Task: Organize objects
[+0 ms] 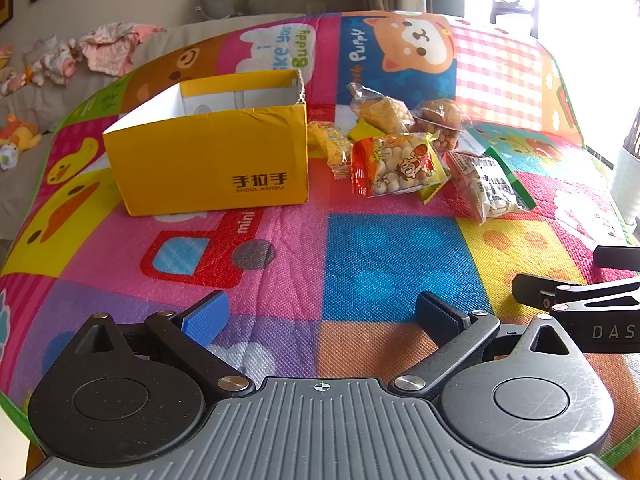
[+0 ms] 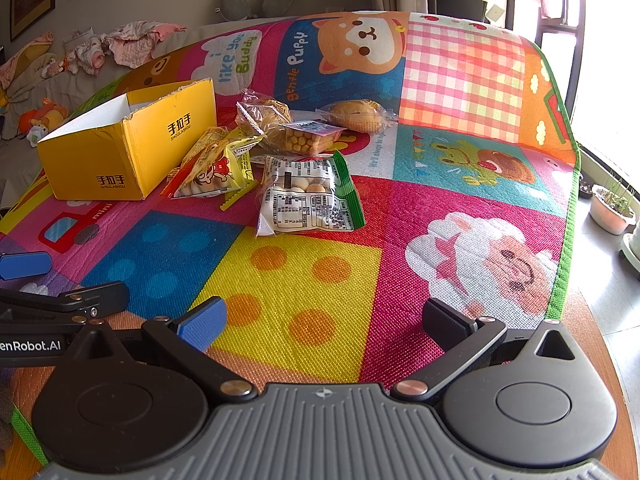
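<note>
An open yellow cardboard box [image 1: 208,160] [image 2: 120,148] stands on a colourful play mat [image 1: 360,256] [image 2: 288,276]. Right of it lies a pile of snack packets: a red and yellow cartoon packet [image 1: 396,164] [image 2: 212,172], a green-edged packet of white candies [image 1: 492,184] [image 2: 308,196], wrapped buns [image 1: 440,114] [image 2: 356,115] and a small tub of round snacks [image 2: 310,138]. My left gripper [image 1: 320,316] is open and empty, low over the mat well short of the box. My right gripper [image 2: 324,320] is open and empty, short of the packets.
The mat covers a round table whose wooden rim [image 2: 616,364] shows at the right. A sofa with clothes [image 1: 100,48] and soft toys [image 1: 20,136] lies behind at the left. Plant pots [image 2: 612,208] stand on the floor at the right.
</note>
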Available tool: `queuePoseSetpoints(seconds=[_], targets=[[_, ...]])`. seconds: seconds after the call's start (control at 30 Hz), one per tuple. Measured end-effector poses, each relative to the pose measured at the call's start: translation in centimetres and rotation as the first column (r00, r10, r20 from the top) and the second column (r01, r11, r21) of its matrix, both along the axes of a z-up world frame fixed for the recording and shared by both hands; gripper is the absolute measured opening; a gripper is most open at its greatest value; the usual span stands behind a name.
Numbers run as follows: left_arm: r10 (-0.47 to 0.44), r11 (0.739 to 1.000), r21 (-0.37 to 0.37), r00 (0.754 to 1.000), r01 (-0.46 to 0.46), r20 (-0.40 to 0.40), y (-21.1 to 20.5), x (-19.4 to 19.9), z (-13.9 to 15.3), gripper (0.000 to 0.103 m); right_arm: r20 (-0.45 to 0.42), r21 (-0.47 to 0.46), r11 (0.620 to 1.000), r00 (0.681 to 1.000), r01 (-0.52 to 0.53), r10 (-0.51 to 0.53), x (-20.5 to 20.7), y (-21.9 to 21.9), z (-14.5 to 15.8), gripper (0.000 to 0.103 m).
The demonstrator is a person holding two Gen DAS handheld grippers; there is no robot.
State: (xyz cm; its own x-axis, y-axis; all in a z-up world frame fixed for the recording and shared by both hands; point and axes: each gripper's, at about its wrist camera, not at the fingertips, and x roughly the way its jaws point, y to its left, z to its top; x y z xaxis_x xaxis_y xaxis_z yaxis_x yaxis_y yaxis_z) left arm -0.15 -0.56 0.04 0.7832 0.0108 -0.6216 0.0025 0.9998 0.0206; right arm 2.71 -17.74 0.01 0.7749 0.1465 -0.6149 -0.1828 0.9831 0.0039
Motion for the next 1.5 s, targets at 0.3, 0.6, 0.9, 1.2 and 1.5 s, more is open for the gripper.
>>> queuePoseSetpoints(seconds=[0.3,0.6,0.9,1.2,1.5], targets=[[0.0,1.0,-0.003,1.0,0.0,0.0,0.01,0.02,0.01,0.102,0.0,0.0,1.0,1.0,0.0,0.0,0.0,0.01,-0.01,0.103],[0.0,1.0,-0.01,1.0,0.0,0.0,0.65,-0.2,0.04,0.102,0.0,0.0,1.0,1.0,0.0,0.0,-0.01,0.01,-0.01,0.103],[0.0,1.0,-0.015,1.0,0.0,0.001,0.6,-0.31,0.05,0.102,0.0,0.0,1.0,1.0,0.0,0.0,-0.04,0.0,-0.01,0.103],[0.0,1.0,-0.013,1.0,0.0,0.0,0.68,-0.28,0.05,0.102,-0.001,0.0,1.0,1.0,0.0,0.0,0.08,-0.01,-0.01,0.103],[0.001,1.0,-0.013,1.0,-0.001,0.0,0.62,-0.29,0.06,0.102,0.0,0.0,1.0,1.0,0.0,0.0,0.02,0.01,-0.01,0.103]])
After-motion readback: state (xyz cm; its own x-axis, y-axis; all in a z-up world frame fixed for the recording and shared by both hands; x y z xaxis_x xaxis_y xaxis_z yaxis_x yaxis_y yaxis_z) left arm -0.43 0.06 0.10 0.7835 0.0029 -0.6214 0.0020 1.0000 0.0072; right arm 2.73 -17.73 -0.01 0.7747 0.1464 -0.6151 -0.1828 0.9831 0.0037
